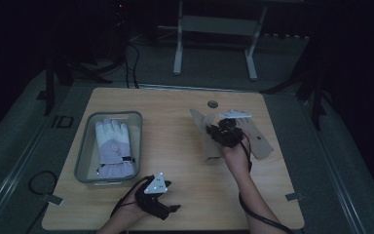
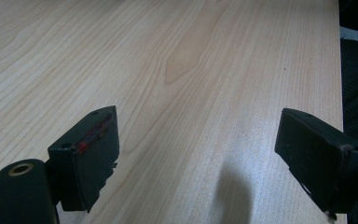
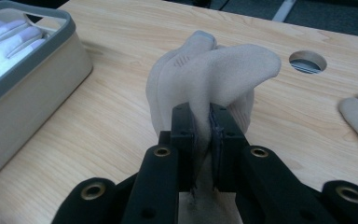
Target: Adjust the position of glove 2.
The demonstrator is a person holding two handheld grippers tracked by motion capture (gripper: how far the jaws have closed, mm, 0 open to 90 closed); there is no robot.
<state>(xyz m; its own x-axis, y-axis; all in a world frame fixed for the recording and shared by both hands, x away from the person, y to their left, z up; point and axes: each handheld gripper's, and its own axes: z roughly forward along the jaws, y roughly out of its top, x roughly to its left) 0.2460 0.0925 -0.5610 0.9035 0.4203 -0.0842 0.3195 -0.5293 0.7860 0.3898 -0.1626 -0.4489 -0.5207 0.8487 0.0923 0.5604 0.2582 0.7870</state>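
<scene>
Right gripper (image 3: 203, 126) jaws pinching beige glove (image 3: 223, 70)

The high view is dimly lit; the surroundings beyond the table (image 1: 175, 204) are lost in near-black, and fine detail is softened by grain. The two gripper views are far brighter and evenly lit. In the left gripper view, a soft shadow is cast at lower centre and a pale sheen is seen at the right. In the right gripper view, the bottom edge is slightly blurred.
</scene>
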